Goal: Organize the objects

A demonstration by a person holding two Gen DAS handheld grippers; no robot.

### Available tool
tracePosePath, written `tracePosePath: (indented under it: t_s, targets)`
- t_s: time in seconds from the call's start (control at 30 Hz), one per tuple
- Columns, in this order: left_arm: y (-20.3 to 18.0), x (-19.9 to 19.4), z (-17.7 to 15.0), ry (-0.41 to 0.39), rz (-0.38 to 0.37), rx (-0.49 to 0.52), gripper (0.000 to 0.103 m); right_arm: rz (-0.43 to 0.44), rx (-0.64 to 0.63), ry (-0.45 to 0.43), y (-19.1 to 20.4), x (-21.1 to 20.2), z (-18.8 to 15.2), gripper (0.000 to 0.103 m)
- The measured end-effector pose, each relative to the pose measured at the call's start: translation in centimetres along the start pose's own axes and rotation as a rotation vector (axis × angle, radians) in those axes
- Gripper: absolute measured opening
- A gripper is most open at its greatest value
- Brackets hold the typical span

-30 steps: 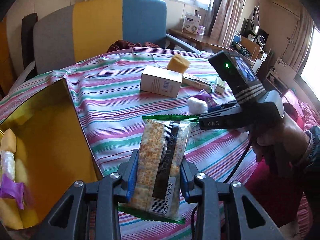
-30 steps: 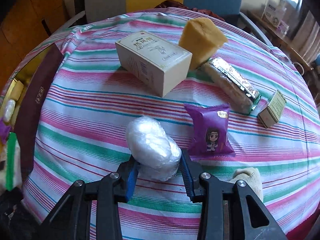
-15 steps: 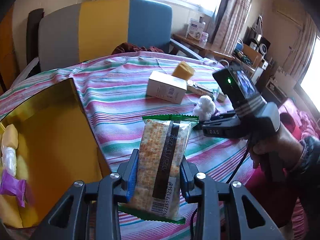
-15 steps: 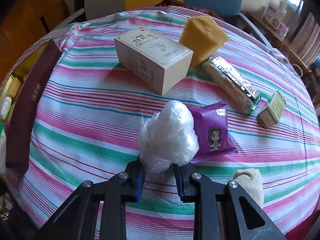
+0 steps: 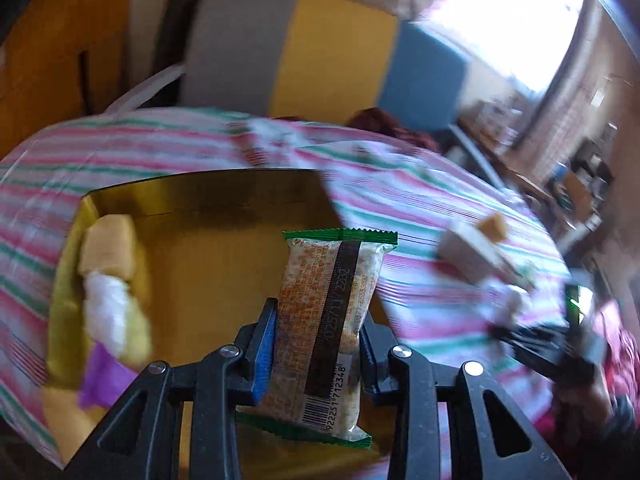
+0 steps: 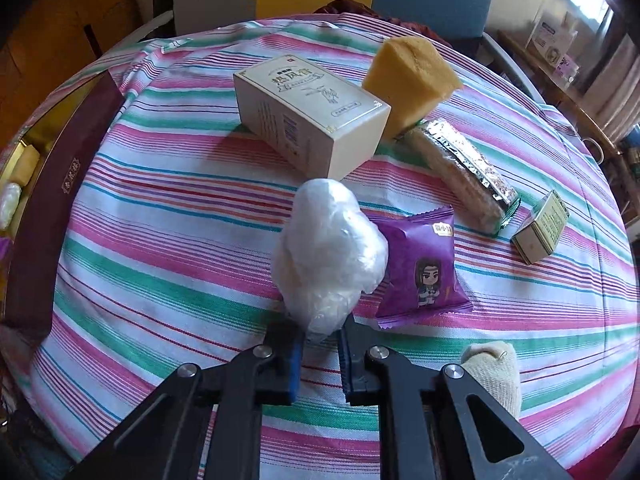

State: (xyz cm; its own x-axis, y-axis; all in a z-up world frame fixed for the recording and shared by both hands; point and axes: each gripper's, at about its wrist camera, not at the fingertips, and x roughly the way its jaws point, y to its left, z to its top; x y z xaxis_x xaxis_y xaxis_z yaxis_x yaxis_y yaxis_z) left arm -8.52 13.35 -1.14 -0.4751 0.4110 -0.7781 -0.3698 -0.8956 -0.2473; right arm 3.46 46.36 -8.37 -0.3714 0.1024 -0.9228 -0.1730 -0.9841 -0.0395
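Two tongs: both are pinching something.
Left tongs (image 5: 316, 354): pressed onto a green-edged clear packet of pale crackers with a barcode (image 5: 332, 320), held upright over the open gold-lined box (image 5: 224, 208).
Gold-lined box: sits on the striped cloth of the round desk (image 5: 420, 216); along its left side lie a yellow sponge block (image 5: 108, 246), a white plastic-wrapped lump (image 5: 106, 308) and a purple wrapper (image 5: 100, 376), all blurred.
Right tongs (image 6: 320, 354): pinched on the lower end of a white crinkled plastic-wrapped bundle (image 6: 330, 256), which stands up from the tips.
Cream rectangular carton with printed characters (image 6: 308, 120): on the desk (image 6: 160, 248) behind the white bundle.
Orange-yellow sponge wedge (image 6: 410, 80): just right of the carton, touching it.
Long foil-and-clear wrapped biscuit bar (image 6: 460, 172): right of the carton, lying at a slant.
Purple snack packet with a cartoon figure (image 6: 420, 264): flat on the desk in front of the carton, just right of the bundle.
Small cream and green box (image 6: 540, 228): far right of the carton, apart from the bar.
Maroon box wall (image 6: 48, 200): far left of the carton, at the desk's edge.
Gloved fingertip (image 6: 492, 368): beside the right tongs' frame.
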Motion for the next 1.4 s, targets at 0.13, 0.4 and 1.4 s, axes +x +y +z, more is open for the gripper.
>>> tracePosePath:
  t_s: [0.13,0.4,1.4]
  targets:
    - [4.8,2.7,2.0,0.056,0.071,-0.122,0.035,0.017,0.027,0.008,-0.2,-0.1,0.1,0.018]
    - [10.7,7.7,4.8,0.12,0.203,-0.279,0.035,0.039,0.084,-0.025,-1.8,-1.3,0.3,0.044]
    - [8.9,2.7,3.6,0.011,0.248,-0.158,0.043,0.149,0.298,-0.073,-3.9,1.6,4.0,0.035]
